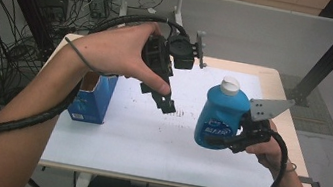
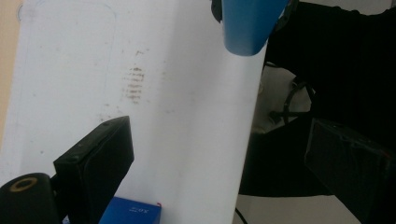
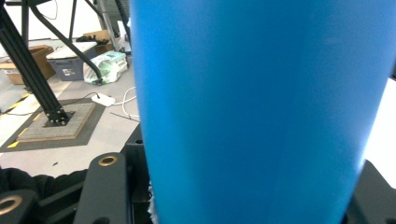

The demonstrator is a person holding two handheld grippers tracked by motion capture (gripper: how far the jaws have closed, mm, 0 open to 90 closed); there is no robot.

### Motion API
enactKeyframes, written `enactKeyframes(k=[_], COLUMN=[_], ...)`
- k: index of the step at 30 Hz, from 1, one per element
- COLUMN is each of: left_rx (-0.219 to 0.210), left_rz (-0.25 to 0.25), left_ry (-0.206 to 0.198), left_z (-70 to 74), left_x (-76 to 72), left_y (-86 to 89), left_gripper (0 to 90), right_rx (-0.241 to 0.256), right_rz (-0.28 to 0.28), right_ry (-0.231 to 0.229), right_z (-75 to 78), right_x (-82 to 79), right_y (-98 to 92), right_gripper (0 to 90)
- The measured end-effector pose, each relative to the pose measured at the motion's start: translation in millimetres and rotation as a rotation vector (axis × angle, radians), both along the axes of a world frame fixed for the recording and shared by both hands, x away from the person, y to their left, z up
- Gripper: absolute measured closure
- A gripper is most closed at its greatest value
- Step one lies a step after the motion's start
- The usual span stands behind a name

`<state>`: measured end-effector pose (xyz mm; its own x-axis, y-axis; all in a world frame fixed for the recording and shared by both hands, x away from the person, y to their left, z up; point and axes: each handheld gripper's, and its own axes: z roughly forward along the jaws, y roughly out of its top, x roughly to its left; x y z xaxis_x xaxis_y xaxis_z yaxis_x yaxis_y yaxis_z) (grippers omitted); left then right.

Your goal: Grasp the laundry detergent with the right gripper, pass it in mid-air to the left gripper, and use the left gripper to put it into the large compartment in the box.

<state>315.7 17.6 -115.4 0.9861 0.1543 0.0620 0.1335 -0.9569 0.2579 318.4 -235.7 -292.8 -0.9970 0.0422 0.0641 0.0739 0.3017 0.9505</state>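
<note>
White-topped table [image 1: 155, 152], cabled floor behind.
Right gripper [image 1: 228, 138]: at 3 o'clock in the high view, jaws clamped on blue bottle [image 1: 221, 115], white cap up, lifted off the surface.
Left gripper [image 1: 166, 101]: near centre, jaws spread apart, holding nothing, raised above the table.
Blue carton [image 1: 95, 100]: 9 o'clock, standing open-topped.

My right hand-held gripper [image 1: 228, 139] holds the bottle [image 1: 221, 115] above the worktop's [image 1: 156, 142] right side; the box [image 1: 94, 97] stands on its left; my left hand-held gripper [image 1: 166, 101] hangs between them.
</note>
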Motion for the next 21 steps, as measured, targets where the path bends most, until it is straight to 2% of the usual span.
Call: enactKeyframes(k=[6, 13, 21], left_rx=[0.008, -0.014, -0.017], left_rz=[-0.034, -0.040, -0.058], left_ry=[0.009, 0.024, 0.027], left_z=[-0.2, -2.0, -2.1], left_x=[-2.0, -4.5, -7.3], left_y=[-4.2, -9.0, -15.8], left_gripper=[8.3, 7.6, 6.9], right_rx=[-0.009, -0.015, -0.013], right_rz=[0.025, 0.054, 0.070], right_ry=[-0.005, -0.013, -0.018], right_z=[-0.7, 2.4, 4.5], right_x=[-2.3, -6.5, -8.5], right_y=[13.0, 24.9, 33.1], right_gripper=[41.1, 41.1, 41.1])
